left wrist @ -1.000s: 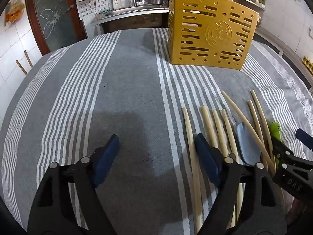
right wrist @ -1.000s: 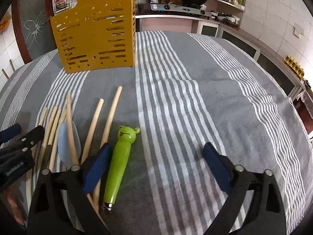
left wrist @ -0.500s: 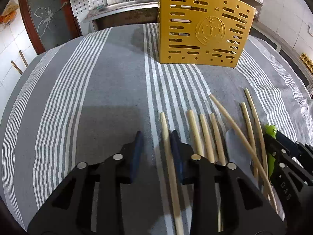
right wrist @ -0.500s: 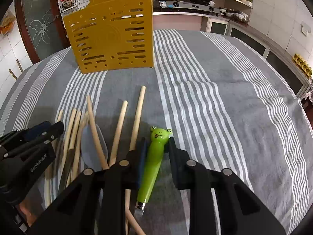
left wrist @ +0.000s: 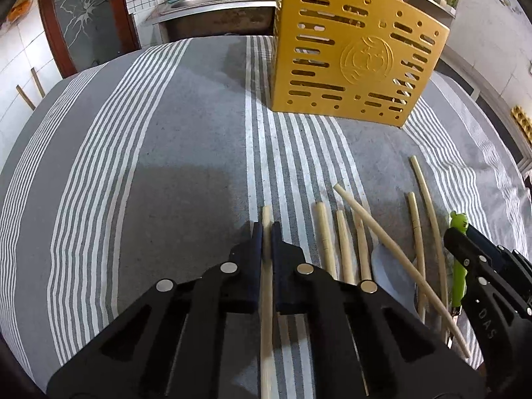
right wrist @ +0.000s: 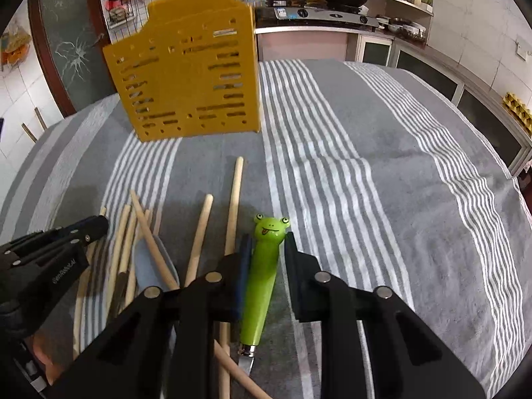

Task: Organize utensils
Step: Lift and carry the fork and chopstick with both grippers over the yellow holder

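Short of the slotted yellow plastic utensil holder (left wrist: pixel 352 56), your left gripper (left wrist: pixel 266 232) pinched a pale wooden chopstick (left wrist: pixel 266 286) and your right gripper (right wrist: pixel 264 246) clasped the green frog-headed knife handle (right wrist: pixel 262 276), both lying lengthwise between the fingers, pointing toward that holder.

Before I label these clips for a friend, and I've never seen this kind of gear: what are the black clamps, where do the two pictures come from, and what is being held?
No robot here: a person holds a hand gripper in each hand, and each carries a wide-angle camera that looks along its two fingers. One picture comes from each.

The left gripper has just closed on a wooden chopstick. The right gripper has closed around a green frog-handled knife.

On the striped tablecloth lie more chopsticks and a pale blue spoon. A yellow slotted utensil holder stands behind them.
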Available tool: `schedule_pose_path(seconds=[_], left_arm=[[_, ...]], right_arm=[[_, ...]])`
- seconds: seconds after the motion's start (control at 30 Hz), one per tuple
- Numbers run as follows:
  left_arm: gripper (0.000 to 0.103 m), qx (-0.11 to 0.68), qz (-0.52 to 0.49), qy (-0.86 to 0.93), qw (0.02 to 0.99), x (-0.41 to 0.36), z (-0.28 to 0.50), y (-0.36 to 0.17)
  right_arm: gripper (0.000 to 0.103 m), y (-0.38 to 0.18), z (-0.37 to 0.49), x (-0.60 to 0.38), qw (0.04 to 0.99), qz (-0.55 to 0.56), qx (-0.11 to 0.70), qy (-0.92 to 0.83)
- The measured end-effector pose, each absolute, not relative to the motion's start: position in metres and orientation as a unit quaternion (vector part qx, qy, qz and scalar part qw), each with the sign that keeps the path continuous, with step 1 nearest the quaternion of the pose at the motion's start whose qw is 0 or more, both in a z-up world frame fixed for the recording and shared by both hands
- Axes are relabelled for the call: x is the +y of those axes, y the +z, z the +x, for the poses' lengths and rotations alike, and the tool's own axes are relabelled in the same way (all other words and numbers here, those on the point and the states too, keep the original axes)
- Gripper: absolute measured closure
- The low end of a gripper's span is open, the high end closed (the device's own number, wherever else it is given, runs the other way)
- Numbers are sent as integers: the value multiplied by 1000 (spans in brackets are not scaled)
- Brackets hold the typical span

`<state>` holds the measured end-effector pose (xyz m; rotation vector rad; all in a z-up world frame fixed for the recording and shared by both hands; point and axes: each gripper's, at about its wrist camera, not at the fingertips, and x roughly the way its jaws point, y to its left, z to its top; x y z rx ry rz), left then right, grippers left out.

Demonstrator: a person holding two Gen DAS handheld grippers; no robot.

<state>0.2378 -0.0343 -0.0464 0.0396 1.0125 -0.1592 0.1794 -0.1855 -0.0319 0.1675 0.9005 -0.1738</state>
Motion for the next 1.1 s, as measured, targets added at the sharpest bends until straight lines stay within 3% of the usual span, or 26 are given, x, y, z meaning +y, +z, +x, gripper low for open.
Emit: schedule_pose_path(seconds=[0.17,0.77,1.1], left_arm=[[99,460,15,-73,885,-35,228,-33],[99,263,-9,-58,963,-24,157,66],[99,222,-23,-81,971,-23,147,81]], right_arm=[[83,-12,170,-189,908,84,403,-77],[86,66,121,-187,966,54,242,-69],[86,76,111,-191,977,49,198,-60]])
